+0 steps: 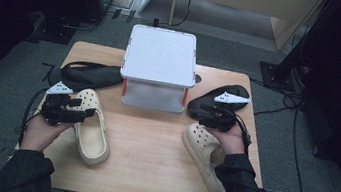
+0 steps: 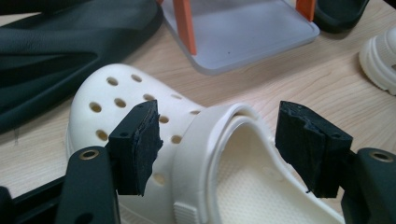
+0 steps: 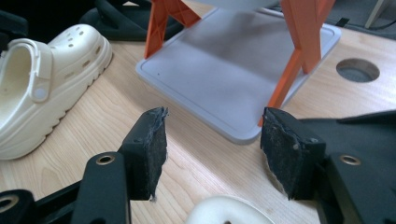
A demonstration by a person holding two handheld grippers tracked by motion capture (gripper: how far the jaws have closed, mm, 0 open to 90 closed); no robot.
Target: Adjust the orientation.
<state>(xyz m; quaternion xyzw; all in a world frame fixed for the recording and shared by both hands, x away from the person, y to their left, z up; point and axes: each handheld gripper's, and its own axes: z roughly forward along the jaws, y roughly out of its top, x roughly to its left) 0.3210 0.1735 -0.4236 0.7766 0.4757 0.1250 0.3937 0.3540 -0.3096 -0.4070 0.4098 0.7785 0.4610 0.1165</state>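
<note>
overhead, i see my left gripper spread over the left clog, my right gripper above the right clog, and a rack with dark sandals on the wood table, grey carpet around. left gripper view: jaws released, straddling the clog's strap. right gripper view: jaws parted, empty, with the rack's orange legs and a table hole beyond.

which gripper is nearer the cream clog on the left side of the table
Left. The left gripper is open, its jaws straddling the left cream clog at its heel strap. The right gripper hovers across the table by the other clog.
</note>
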